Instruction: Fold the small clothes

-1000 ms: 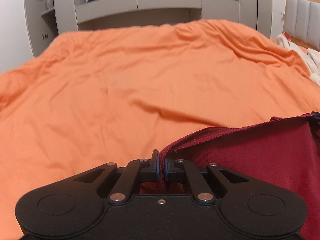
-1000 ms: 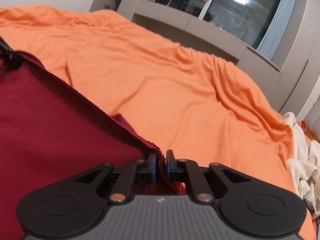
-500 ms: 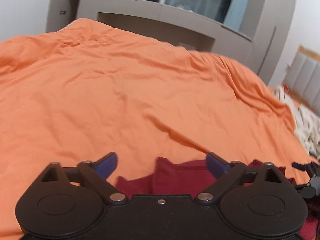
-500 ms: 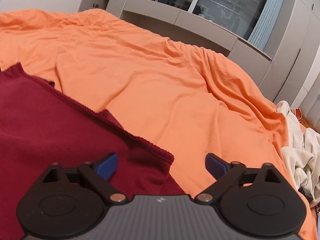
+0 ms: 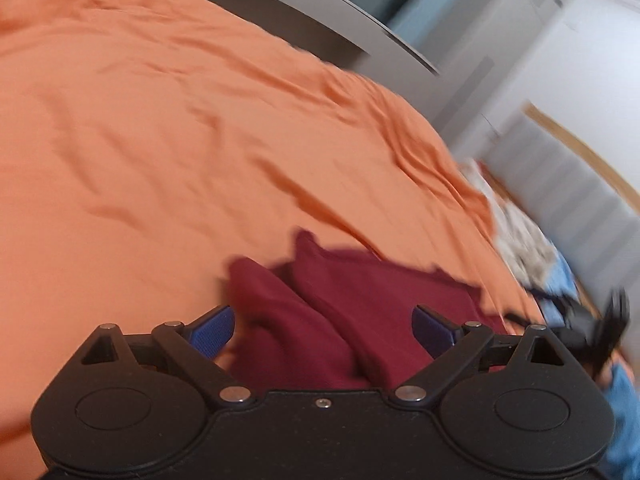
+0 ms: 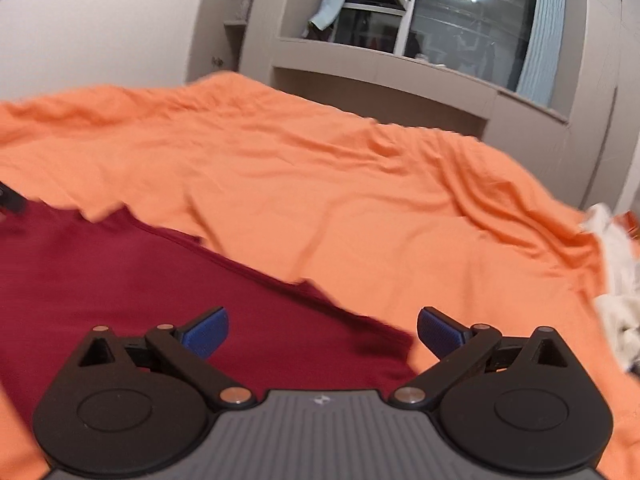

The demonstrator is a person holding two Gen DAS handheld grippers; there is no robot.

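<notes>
The garment [image 5: 344,312], a dark red piece, lies on the orange bed cover [image 5: 160,140]. In the left wrist view it sits at about 6 o'clock, bunched into two soft humps with a valley between them. In the right wrist view it [image 6: 120,280] spreads flatter from 9 o'clock down toward 6 o'clock, its far hem running slantwise across the cover [image 6: 360,200].

The left gripper [image 5: 322,330] has its fingers spread wide, and the log's last step shows them starting to close; red cloth is seen between the blue pads, but nothing is pinched. The right gripper [image 6: 322,330] is spread wide and opening slightly further; cloth lies beneath the gap, unpinched.

The likeliest trouble is judged to be the bunching on the left side: if a fold were laid over those humps, a lumpy, crooked result would follow. A second risk is that a pinch taken too deep would catch the bed cover along with the garment, so that both would be lifted. Only one layer might also be caught at the hem, letting the fold slide apart. Both views are blurred, so edges may be misjudged. A pale heap of other clothes [image 6: 616,280] at 3 o'clock lies well apart from the red piece and is thought unlikely to interfere.

No brand, label or readable writing is seen on the garment or the cover. Only a small embossed mark at the centre of the right gripper body is visible, too small to be read.
</notes>
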